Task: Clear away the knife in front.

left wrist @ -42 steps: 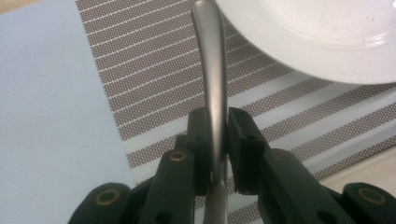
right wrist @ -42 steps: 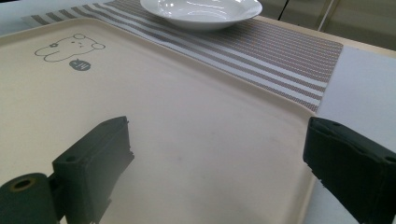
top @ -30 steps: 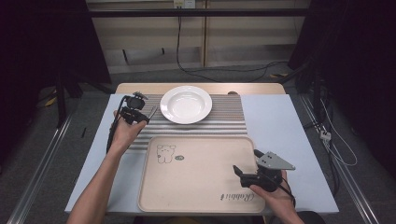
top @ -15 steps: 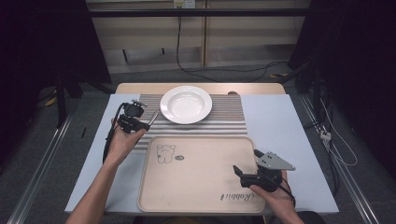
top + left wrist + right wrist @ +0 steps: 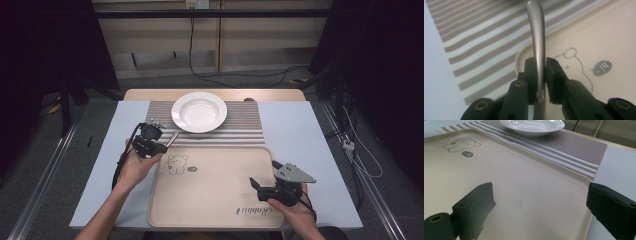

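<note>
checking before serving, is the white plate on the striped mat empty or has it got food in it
Empty. The white plate shows a bare glossy bowl in the high view, and the right gripper view shows nothing inside it either.

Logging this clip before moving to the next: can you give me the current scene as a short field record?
left gripper: jaws shut on a metal utensil handle, over the tray's far left corner
right gripper: jaws open, holding nothing, over the tray's near right part
tray: beige, bear drawing, nothing lying on it
plate: white, nothing on it, on striped placemat
utensil type: working end hidden
</note>
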Motion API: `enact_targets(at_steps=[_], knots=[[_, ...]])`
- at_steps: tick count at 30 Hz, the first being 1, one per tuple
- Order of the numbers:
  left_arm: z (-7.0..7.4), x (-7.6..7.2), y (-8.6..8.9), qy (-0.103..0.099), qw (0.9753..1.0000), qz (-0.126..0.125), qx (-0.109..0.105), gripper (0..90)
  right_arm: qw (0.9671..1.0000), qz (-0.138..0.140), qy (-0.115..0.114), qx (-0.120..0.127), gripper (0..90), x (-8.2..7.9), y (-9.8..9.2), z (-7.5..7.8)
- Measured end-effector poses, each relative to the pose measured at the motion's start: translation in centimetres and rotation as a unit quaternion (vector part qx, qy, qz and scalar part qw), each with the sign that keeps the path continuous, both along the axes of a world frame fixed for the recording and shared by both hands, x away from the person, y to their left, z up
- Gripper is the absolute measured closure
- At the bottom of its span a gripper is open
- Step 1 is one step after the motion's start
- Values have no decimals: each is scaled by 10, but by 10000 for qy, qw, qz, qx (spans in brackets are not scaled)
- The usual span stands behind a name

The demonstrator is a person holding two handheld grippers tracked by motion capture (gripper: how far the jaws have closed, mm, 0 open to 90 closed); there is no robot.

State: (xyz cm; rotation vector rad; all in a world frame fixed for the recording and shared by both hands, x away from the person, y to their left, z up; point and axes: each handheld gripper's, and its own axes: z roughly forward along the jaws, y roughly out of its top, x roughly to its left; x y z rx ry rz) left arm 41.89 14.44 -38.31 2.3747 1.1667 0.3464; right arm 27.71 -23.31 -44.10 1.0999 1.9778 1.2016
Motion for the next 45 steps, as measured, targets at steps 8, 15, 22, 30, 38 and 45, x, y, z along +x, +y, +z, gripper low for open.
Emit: enact_targets(at_steps=[8, 15, 22, 30, 38, 45], knots=[[-2, -14, -19, 76, 9999, -135, 59, 799, 10000, -1, 6, -5, 83, 0, 0, 0], [-14, -23, -34, 238, 9992, -312, -33, 799, 10000, -1, 0, -7, 83, 0, 0, 0], [-22, -31, -42, 345, 9988, -353, -50, 799, 10000, 9, 7, -21, 82, 0, 1, 0], [-34, -33, -55, 399, 9985, -376, 10, 798, 10000, 22, -1, -29, 82, -1, 1, 0], [-41, -33, -58, 375, 9988, -329, -11, 797, 10000, 30, -12, -29, 82, -1, 1, 0], [-38, -31, -51, 341, 9983, -405, -258, 632, 10000, 47, -6, -50, 82, -1, 2, 0]])
